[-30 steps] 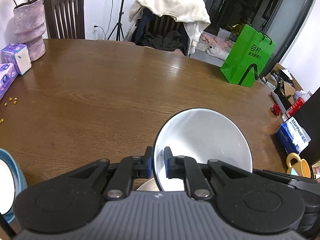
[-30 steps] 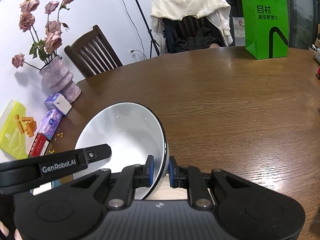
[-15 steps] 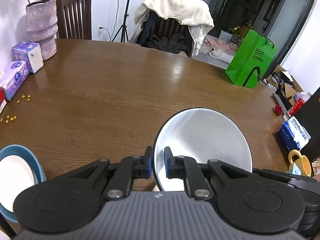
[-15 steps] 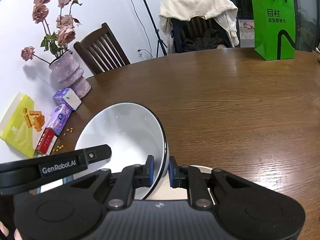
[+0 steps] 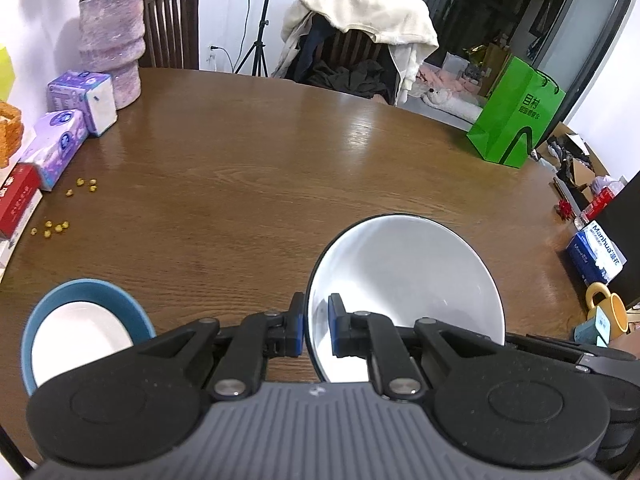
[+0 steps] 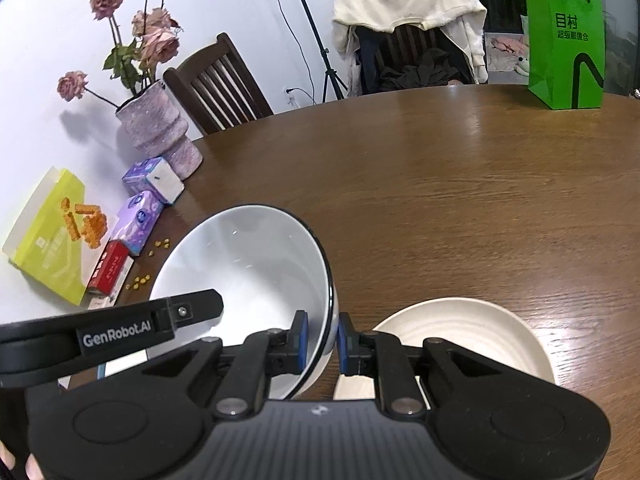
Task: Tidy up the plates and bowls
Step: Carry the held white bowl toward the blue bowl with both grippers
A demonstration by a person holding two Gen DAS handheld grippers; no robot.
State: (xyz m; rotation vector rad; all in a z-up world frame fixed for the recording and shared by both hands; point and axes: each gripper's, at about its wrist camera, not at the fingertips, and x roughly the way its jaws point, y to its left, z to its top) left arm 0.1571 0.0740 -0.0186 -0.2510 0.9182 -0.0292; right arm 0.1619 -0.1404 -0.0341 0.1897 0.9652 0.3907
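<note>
Both grippers hold one white bowl with a dark rim by opposite sides of its rim. My left gripper (image 5: pixel 314 330) is shut on the bowl (image 5: pixel 404 280), which stands to its right. My right gripper (image 6: pixel 323 340) is shut on the same bowl (image 6: pixel 244 256), which stands to its left. The bowl is lifted above the brown table (image 5: pixel 248 184). A blue-rimmed bowl with a white inside (image 5: pixel 80 332) sits at the lower left of the left wrist view. A cream plate (image 6: pixel 472 332) lies on the table at the lower right of the right wrist view.
A purple vase (image 6: pixel 160 132), tissue packs (image 6: pixel 144 208), a red box (image 6: pixel 110 268) and small yellow bits (image 5: pixel 60 208) line the table's left edge. A green bag (image 5: pixel 516 116) stands at the far right. Chairs (image 6: pixel 216 84) stand behind the table. A yellow mug (image 5: pixel 604 312) sits off the right edge.
Both grippers and the white bowl have moved left and back. The blue-rimmed bowl has come further into the left wrist view, and the cream plate has come out from under the right gripper.
</note>
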